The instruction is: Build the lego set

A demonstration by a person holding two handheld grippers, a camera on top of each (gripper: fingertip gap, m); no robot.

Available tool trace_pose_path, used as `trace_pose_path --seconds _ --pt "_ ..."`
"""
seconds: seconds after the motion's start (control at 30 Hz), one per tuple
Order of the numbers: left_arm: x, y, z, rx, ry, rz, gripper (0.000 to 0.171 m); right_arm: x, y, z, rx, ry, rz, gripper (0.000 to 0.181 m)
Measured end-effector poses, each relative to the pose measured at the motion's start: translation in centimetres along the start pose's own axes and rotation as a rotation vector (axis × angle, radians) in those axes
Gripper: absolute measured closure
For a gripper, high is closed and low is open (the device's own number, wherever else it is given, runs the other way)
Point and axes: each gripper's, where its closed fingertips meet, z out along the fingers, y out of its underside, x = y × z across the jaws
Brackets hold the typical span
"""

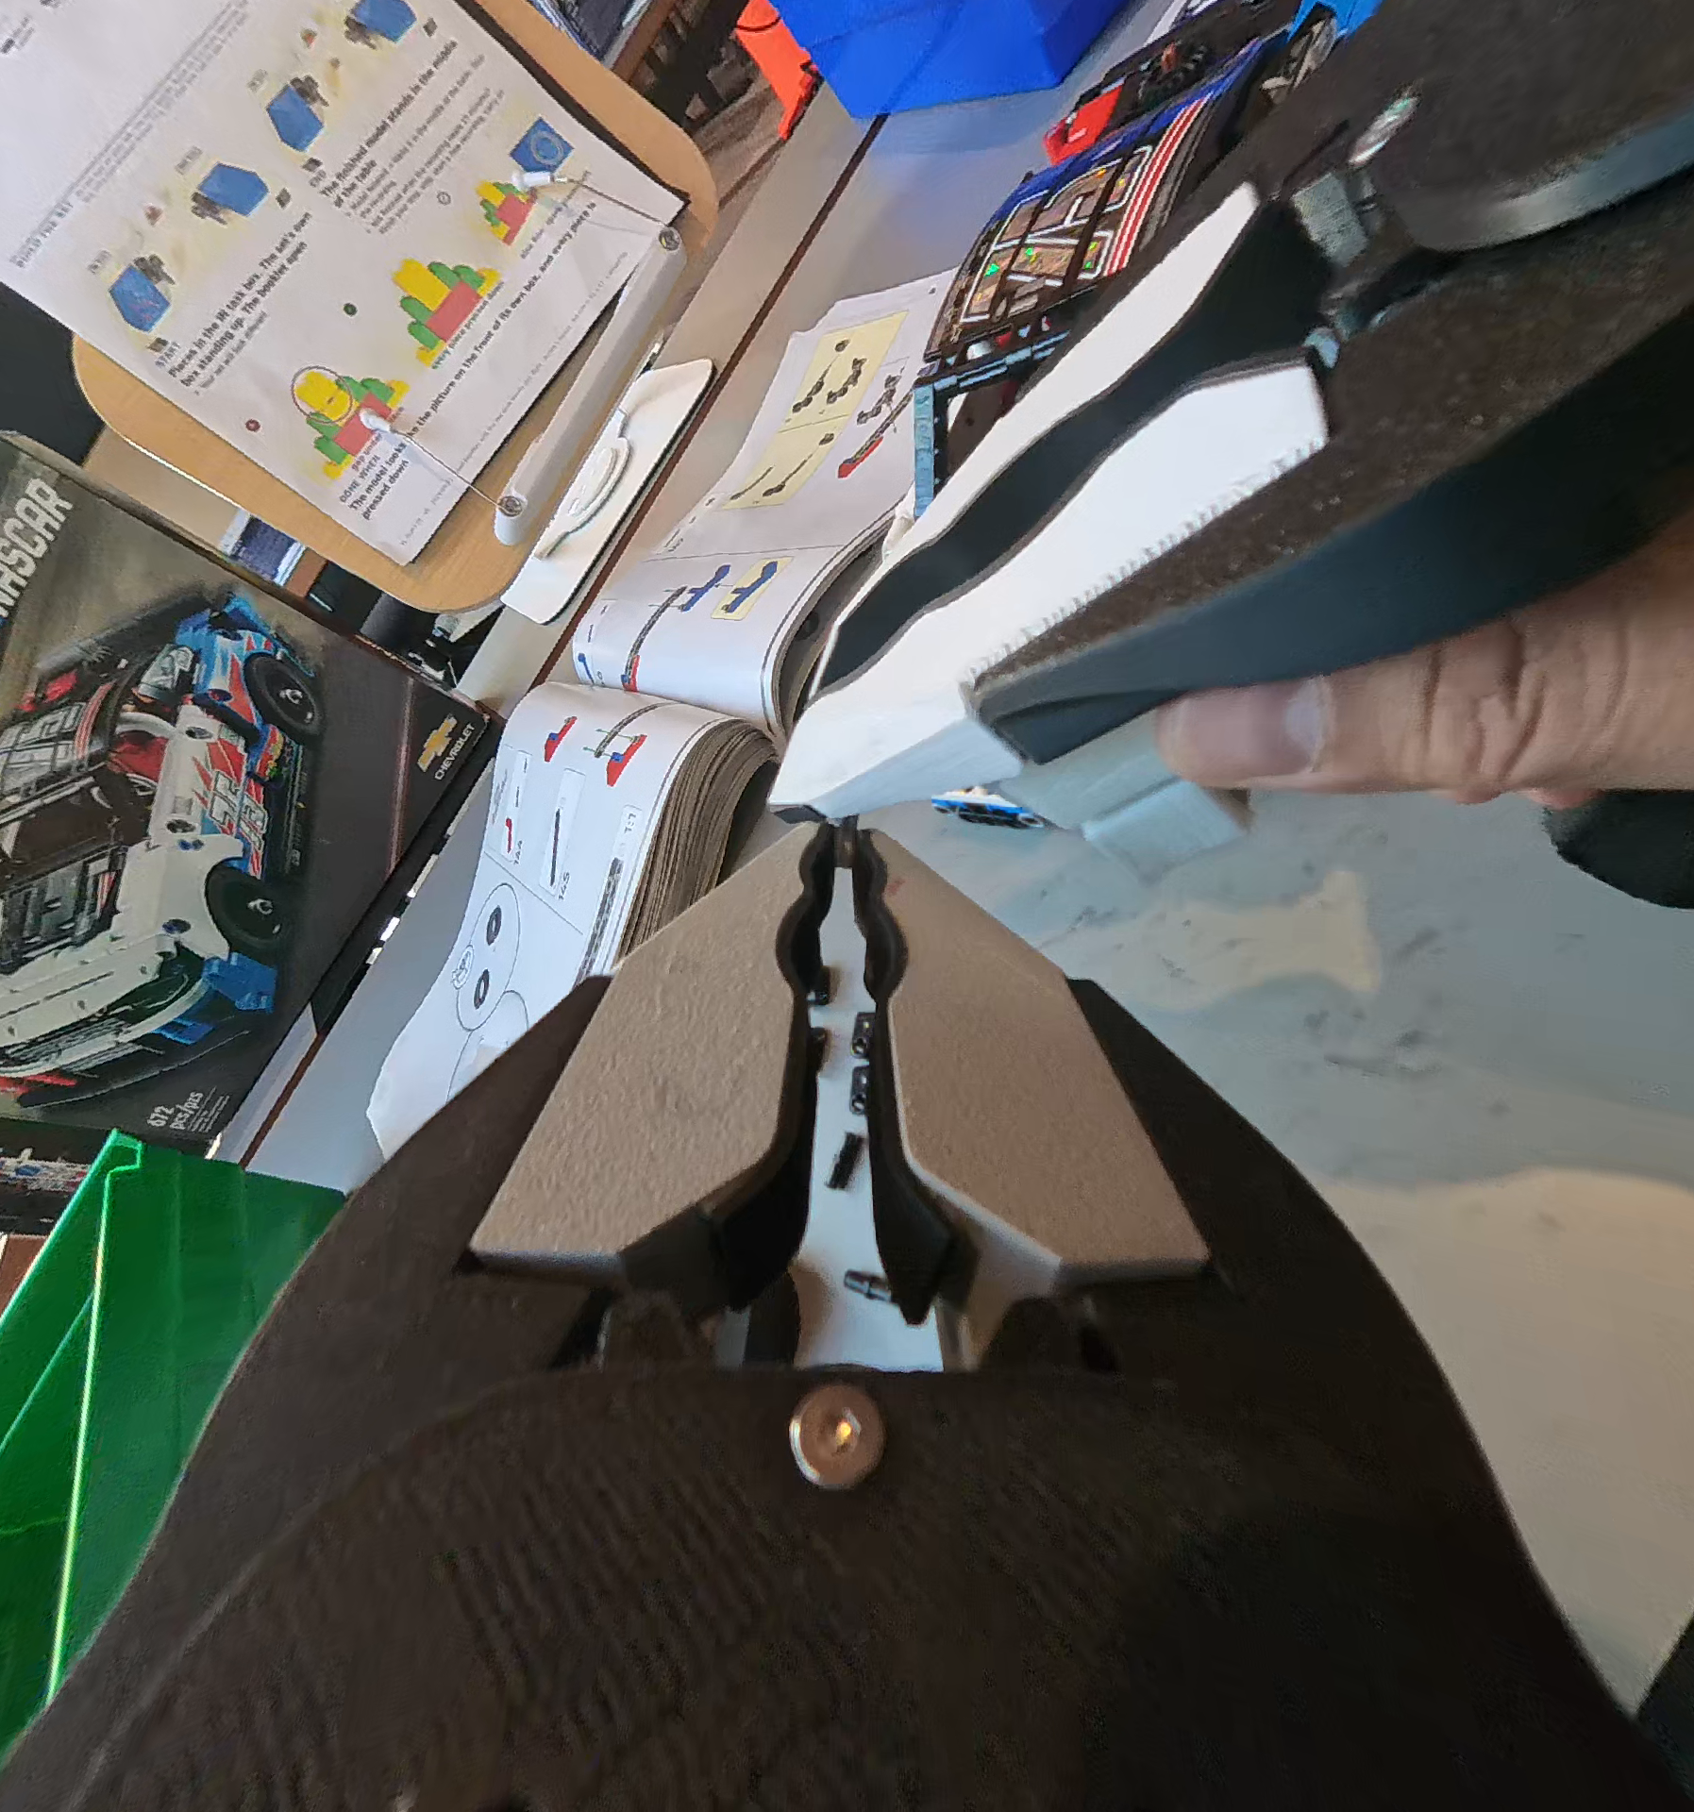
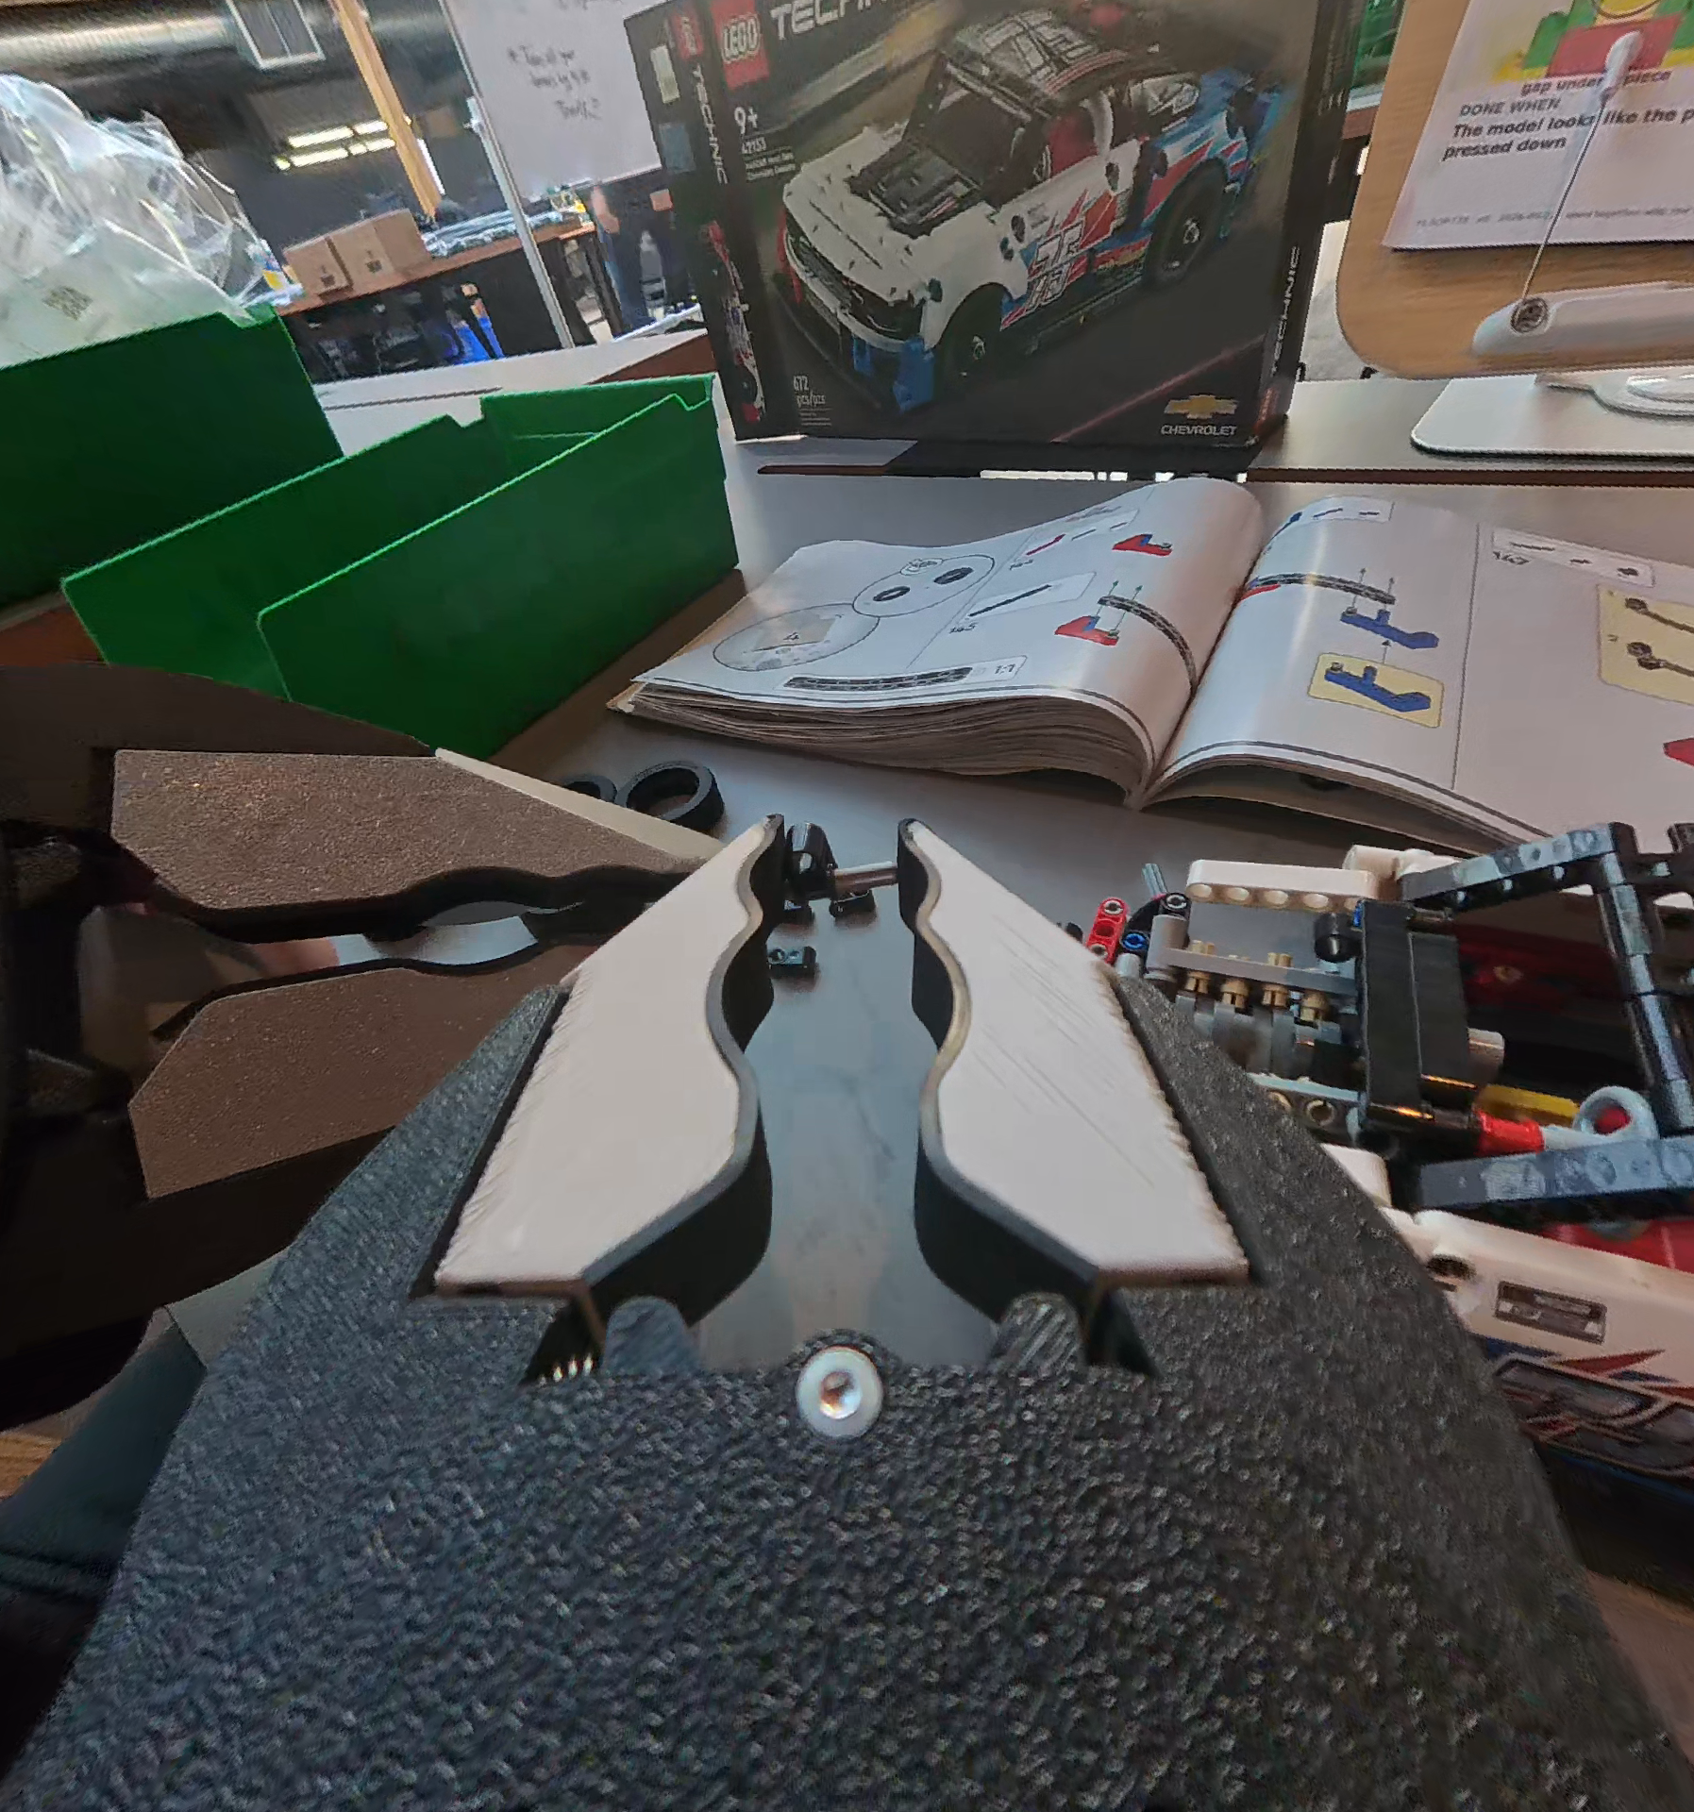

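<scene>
Nearest in the right wrist view, the right gripper (image 2: 838, 843) is spread, with a small black connector on a grey pin (image 2: 828, 868) between its tips; whether the tips touch it I cannot tell. From the left, the left gripper (image 2: 627, 912) reaches in sideways, pressed nearly together; it seems to pinch that same black piece at its tips, as the left wrist view also suggests (image 1: 843, 833). Far left stand green bins (image 2: 490, 588); two black tyres (image 2: 671, 794) lie on the counter (image 2: 1019, 814). Beyond lies the open instruction booklet (image 2: 1166, 628), then the set's box (image 2: 1009, 216). At right, just beside the right gripper, sits the partly built car (image 2: 1470, 1039): black frame, white body, red and blue details.
</scene>
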Motion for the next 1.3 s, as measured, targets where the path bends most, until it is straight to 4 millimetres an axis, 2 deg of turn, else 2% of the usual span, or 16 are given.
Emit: trace_pose_path --seconds 0.27,0.57,0.73,0.77,0.9,1.0,1.1,1.17,1.23,1.3 --pt "-0.9 0.4 -0.3 -0.002 -0.039 -0.003 0.171 -0.7 -0.5 0.7 0.028 -0.004 -0.039 0.16" --pt "-1.9 0.1 -0.7 0.058 -0.079 -0.044 0.171 -1.3 -1.9 1.0 0.064 0.012 -0.265 0.162" --pt "-1.9 0.3 -0.5 0.065 -0.073 -0.075 0.171 -1.2 -1.9 1.3 0.053 -0.002 -0.345 0.163" --pt "-1.8 0.5 -0.5 0.059 -0.067 -0.083 0.171 -0.8 -2.0 1.4 0.051 0.026 -0.37 0.176" --pt "-1.8 0.6 -0.3 0.069 -0.035 -0.14 0.171 -0.8 -1.8 1.8 0.035 -0.021 -0.421 0.175" --pt "-1.8 1.1 0.2 0.069 -0.021 -0.156 0.171 -0.6 -1.5 2.1 0.037 -0.018 -0.338 0.173" --pt "-1.6 1.3 0.2 0.081 -0.016 -0.155 0.171 -0.7 -1.2 2.2 0.016 -0.01 -0.352 0.173" --pt "-1.5 1.3 0.1 0.089 0.016 -0.174 0.171 -0.8 -1.5 2.2 0.005 -0.005 -0.371 0.166" --pt "-0.9 1.9 0.1 0.058 0.089 -0.183 0.171 -1.3 -1.8 1.9 -0.022 -0.021 -0.369 0.156" --pt "-0.1 2.2 -0.7 0.071 0.215 -0.206 0.171 -1.8 -2.2 1.1 -0.051 -0.043 -0.377 0.149"
